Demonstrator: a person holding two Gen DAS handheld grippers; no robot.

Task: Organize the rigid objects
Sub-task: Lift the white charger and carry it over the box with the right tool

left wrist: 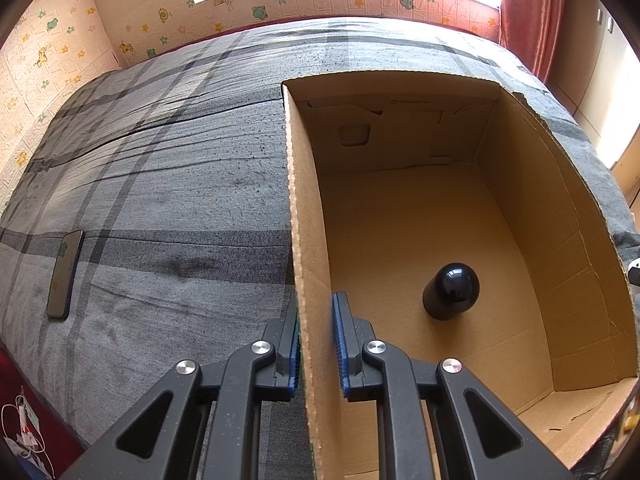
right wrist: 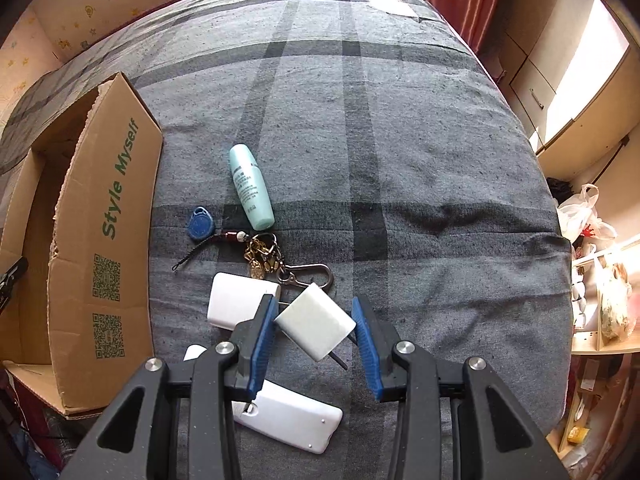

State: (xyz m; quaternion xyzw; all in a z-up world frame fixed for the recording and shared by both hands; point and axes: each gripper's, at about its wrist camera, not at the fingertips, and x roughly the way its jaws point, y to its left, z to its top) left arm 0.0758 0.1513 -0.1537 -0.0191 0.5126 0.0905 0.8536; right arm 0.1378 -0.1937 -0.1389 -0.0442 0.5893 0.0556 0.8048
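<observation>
The left gripper [left wrist: 318, 344] is seen pinching the near left wall of the cardboard box [left wrist: 308, 216], one blue pad on each face of the wall. Inside the box, just beyond and to the right of that gripper, one black round-topped object [left wrist: 450, 296] lies on the box floor. The right gripper [right wrist: 314, 338] is clamped on a white plug adapter [right wrist: 316, 322], held tilted above the bed [right wrist: 420, 160]; its prongs are only partly made out below it. Under this gripper, two more white items lie on the bed: a white case [right wrist: 292, 420], partly covered by the left finger, and a white block [right wrist: 236, 300], cut off by the same finger. Just beyond are one key bunch [right wrist: 272, 260] with a carabiner, one blue fob [right wrist: 200, 222] and one pale green bottle [right wrist: 250, 186] lying on its side. Left of the box, one phone [left wrist: 64, 276] lies flat on the bed.
</observation>
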